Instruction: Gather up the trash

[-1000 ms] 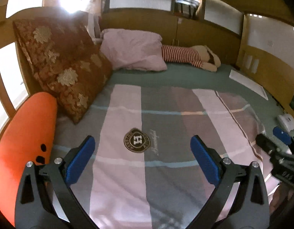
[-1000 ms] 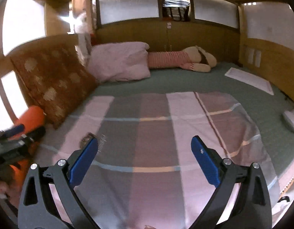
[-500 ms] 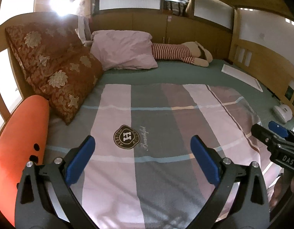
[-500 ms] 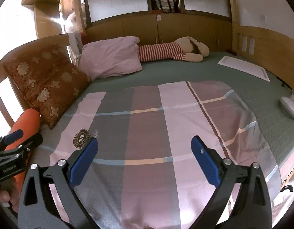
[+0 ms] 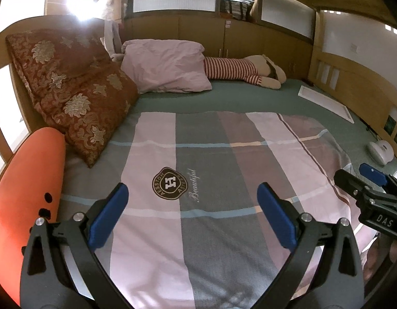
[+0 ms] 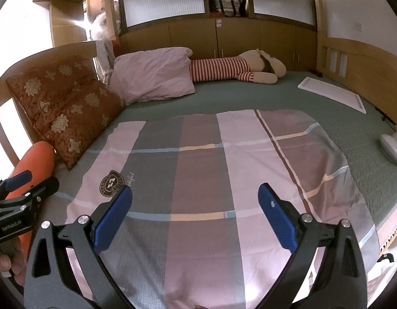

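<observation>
- blue-padded fingers of left gripper (image 5: 192, 213) and right gripper (image 6: 196, 215) spread wide, empty, over pink-grey checked blanket (image 6: 211, 170).
- no trash identifiable; neither gripper evidently nearer any.

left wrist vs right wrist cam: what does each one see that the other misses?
Only the left wrist view: the right tool seen from outside at the right edge, and the "Beautiful" script beside the badge logo, unobstructed.

Only the right wrist view: the left tool at the left edge with a hand below it, and a dark object off the bed's lower right edge.

Both: plaid blanket, pink pillow, floral cushion, orange bolster, striped plush toy, white board, white device. Both tools are open and empty.
</observation>
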A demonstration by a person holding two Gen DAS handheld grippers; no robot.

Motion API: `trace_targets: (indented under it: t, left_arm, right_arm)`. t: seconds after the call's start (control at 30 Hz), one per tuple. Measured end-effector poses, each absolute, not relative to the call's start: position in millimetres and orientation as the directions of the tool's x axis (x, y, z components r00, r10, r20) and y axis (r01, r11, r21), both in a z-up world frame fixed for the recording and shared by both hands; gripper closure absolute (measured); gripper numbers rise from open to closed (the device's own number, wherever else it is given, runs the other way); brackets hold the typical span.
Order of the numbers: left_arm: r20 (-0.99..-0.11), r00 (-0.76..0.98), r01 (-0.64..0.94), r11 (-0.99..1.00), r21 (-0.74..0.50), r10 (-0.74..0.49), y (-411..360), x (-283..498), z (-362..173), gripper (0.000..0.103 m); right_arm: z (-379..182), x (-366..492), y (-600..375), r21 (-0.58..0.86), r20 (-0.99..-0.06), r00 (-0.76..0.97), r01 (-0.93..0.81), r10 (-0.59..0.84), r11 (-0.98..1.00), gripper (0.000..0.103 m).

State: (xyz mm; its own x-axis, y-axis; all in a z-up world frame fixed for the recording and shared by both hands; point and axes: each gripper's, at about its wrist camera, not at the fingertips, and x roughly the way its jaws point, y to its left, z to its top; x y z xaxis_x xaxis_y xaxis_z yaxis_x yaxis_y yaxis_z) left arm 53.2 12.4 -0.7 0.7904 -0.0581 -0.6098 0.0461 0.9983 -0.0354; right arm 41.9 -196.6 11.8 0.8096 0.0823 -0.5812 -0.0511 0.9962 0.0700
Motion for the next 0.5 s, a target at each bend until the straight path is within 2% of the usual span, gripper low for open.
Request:
trace_targets:
  t: [0.5]
  left_arm:
    - [-0.618,0.782,0.056,0.997,-0.054,-0.077,15.3,56.1,0.6,0.004]
  right_arm:
    - [7.2,42.4,-192.9,0.066,-0.593,0.801,-0.055,0.083,0.996,0.007]
